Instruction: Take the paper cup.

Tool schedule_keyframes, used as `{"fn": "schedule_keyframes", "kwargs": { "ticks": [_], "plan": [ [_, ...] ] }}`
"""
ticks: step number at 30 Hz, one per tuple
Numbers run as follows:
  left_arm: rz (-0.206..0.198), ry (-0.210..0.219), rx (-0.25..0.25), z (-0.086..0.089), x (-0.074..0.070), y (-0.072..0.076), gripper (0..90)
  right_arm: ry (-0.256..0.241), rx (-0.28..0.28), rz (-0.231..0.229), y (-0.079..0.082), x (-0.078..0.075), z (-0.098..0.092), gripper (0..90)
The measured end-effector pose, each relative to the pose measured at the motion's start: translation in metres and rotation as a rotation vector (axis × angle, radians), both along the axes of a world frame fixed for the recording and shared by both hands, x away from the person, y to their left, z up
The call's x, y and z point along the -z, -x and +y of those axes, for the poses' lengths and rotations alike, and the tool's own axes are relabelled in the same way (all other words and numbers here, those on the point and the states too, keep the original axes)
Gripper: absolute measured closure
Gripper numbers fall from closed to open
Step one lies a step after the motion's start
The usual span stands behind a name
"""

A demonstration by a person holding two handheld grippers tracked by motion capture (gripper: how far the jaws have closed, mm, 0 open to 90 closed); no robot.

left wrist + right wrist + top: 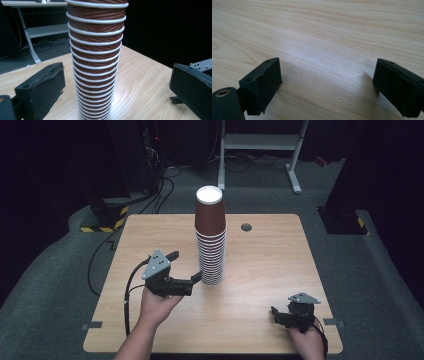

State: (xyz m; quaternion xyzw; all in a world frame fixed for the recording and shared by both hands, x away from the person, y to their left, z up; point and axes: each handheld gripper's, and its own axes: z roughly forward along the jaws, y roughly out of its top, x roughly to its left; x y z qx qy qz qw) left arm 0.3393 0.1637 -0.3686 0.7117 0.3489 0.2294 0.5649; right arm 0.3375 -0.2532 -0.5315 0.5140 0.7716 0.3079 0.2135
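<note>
A tall stack of brown paper cups [210,237] stands upright near the middle of the wooden table [260,310], nested rim over rim, each white rim showing as a ring down the side, with a white disc at the very top; the left gripper [187,266] is held in the person's left hand [156,305], tilted on its side just left of the stack's lower part, its 2 jaws spread wide, 1 jaw tip close beside the lowest cups and the other reaching behind; from the left gripper view the stack [96,60] rises between the 2 black jaws with bare wood showing on either side, so nothing is clamped and I cannot tell whether either jaw touches; the right gripper [282,314] rests low at the table's near right corner in the right hand [308,340], well apart from the cups; in the right gripper view its jaws stand wide apart over plain wood grain [324,50], holding nothing; a small round grey grommet [246,227] sits in the tabletop behind and to the right of the stack.
</note>
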Motion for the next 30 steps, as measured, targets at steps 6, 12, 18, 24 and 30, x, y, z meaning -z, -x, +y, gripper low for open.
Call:
{"fn": "schedule_keyframes", "kwargs": {
  "ticks": [6,12,18,24,30],
  "plan": [
    [-0.044,0.021,-0.009,-0.004,-0.011,-0.002,0.7,0.0,0.0,0.0,0.0,0.0,0.0,7.8],
    [-0.071,0.015,-0.009,-0.008,-0.019,-0.011,1.0,-0.002,0.0,0.002,0.0,0.0,0.0,7.8],
    [-0.108,0.047,-0.021,-0.01,-0.028,-0.021,1.2,-0.002,-0.001,0.003,0.0,0.0,0.0,7.8],
    [-0.129,0.06,-0.03,-0.012,-0.037,-0.031,1.4,-0.002,0.0,0.003,0.0,0.0,0.0,7.8],
    [-0.146,0.071,-0.038,-0.013,-0.045,-0.041,1.5,-0.003,-0.001,0.002,0.0,0.0,0.0,7.8]
  ]
}}
